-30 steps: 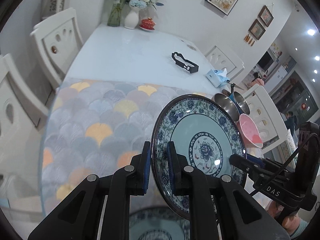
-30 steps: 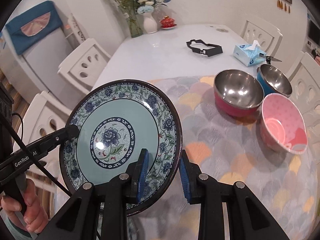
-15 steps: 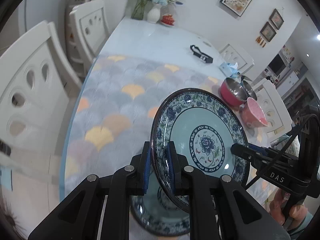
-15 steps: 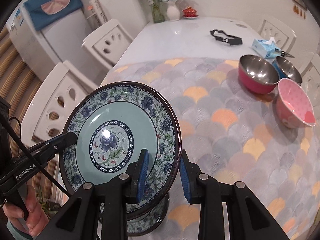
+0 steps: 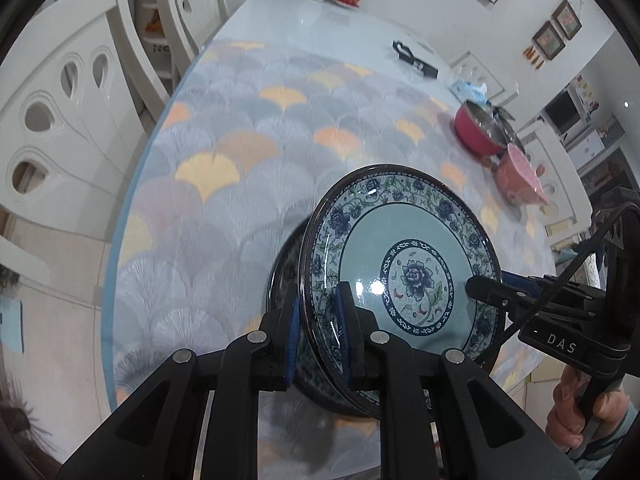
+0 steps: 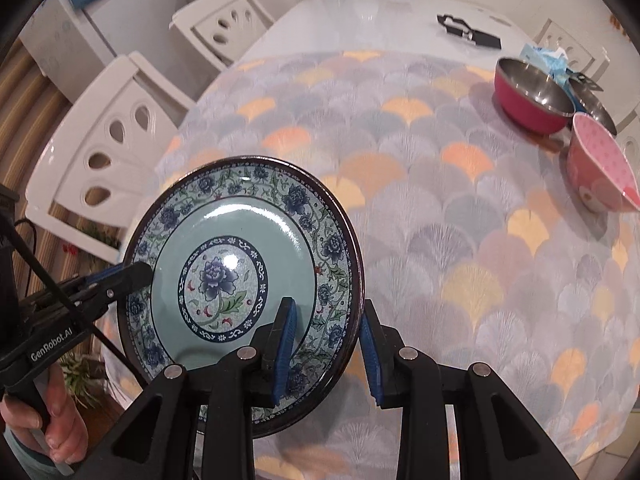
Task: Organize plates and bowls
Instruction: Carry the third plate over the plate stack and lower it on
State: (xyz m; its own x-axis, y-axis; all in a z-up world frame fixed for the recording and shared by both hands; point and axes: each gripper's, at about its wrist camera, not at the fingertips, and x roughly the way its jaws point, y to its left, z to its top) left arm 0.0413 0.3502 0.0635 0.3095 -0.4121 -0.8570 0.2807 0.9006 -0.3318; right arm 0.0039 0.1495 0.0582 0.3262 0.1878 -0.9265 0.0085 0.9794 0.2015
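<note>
**One plate, two claws, a second plate beneath**

Only my left wrist view shows the second plate (image 5: pixel 286 276), a dark rim lying just behind and under the floral plate (image 5: pixel 404 276); my right wrist view hides it behind the plate (image 6: pixel 240 280) itself. The right view gives the red steel bowl (image 6: pixel 530 94) and pink bowl (image 6: pixel 602 164) more clearly, well apart at the far side of the scalloped tablecloth (image 6: pixel 440 200).

The floral plate is tilted, its painted face up toward me, held low over the near table edge. My left gripper (image 5: pixel 318 336) is closed on its rim. My right gripper (image 6: pixel 326 354) straddles the opposite rim with one pad on the face and the other standing off the edge, so I cannot tell if it grips.
</note>
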